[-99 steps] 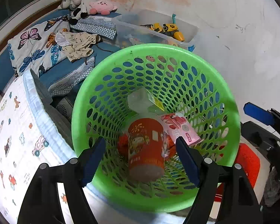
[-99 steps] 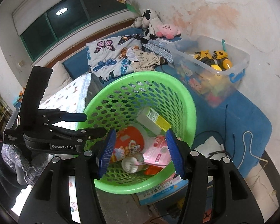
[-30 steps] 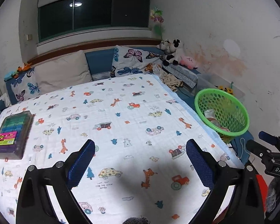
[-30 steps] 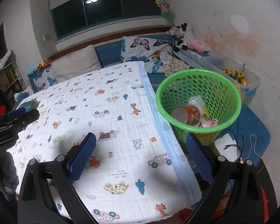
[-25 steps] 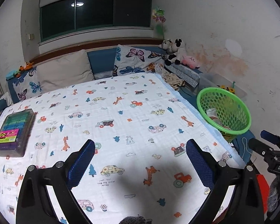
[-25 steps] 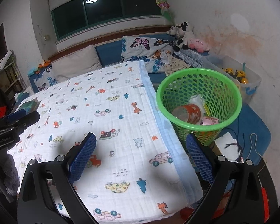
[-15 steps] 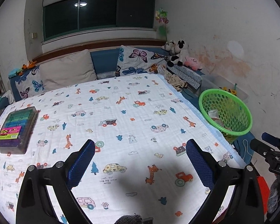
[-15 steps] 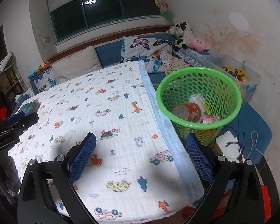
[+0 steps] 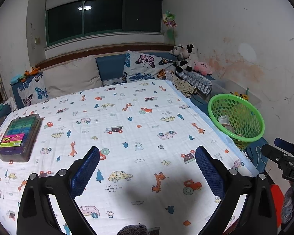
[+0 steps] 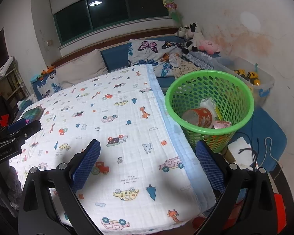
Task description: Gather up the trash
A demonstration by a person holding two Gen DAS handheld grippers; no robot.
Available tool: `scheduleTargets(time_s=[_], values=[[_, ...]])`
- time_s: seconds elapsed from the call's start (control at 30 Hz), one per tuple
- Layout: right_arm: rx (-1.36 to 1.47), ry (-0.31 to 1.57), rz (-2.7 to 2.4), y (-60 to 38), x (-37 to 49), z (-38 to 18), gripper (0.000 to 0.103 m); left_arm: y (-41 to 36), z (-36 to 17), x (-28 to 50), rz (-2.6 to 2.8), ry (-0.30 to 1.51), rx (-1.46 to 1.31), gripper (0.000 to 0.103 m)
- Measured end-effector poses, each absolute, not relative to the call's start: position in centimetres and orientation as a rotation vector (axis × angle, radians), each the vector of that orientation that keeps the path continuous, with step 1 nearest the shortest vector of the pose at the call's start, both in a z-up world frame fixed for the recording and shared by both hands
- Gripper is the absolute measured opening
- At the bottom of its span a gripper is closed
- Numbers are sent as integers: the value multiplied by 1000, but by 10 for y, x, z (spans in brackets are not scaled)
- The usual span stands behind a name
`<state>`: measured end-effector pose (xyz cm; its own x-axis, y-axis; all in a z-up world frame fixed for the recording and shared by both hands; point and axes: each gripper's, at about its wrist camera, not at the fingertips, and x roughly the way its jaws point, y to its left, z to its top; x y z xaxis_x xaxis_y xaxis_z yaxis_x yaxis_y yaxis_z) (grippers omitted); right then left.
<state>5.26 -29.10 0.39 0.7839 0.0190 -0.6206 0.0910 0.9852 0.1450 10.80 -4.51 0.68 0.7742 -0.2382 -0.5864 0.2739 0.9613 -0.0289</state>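
Note:
A green perforated basket (image 10: pixel 243 90) (image 9: pixel 258 121) stands on the floor at the bed's right side. Inside it lie an orange can (image 10: pixel 200 116), a pink wrapper (image 10: pixel 221 124) and a white packet (image 10: pixel 206 102). My left gripper (image 9: pixel 147 154) hovers open over the near part of the bed, with nothing between its blue pads. My right gripper (image 10: pixel 147 146) hangs open and empty above the bed's near right corner, with the basket just beyond its right finger. Each gripper shows at the edge of the other's view.
A white cartoon-print blanket (image 9: pixel 127 121) covers the bed. A clear case of coloured blocks (image 9: pixel 18 135) lies at its left edge. Pillows (image 9: pixel 145 66) and plush toys (image 9: pixel 186 56) line the headboard. A clear toy bin (image 10: pixel 260 82) sits behind the basket. Cables (image 10: pixel 264 148) lie on the floor.
Both grippers have pulled back from above the basket to over the bed's near end; within the last second they drifted slightly further back. Both stayed open and empty.

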Motion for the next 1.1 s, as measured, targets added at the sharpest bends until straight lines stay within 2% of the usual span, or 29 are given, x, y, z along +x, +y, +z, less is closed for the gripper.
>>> scheduleTargets(time_s=[1.1], values=[[121,610,28,-277,47,9,98,-29,17,91,-186,540,37,95]])
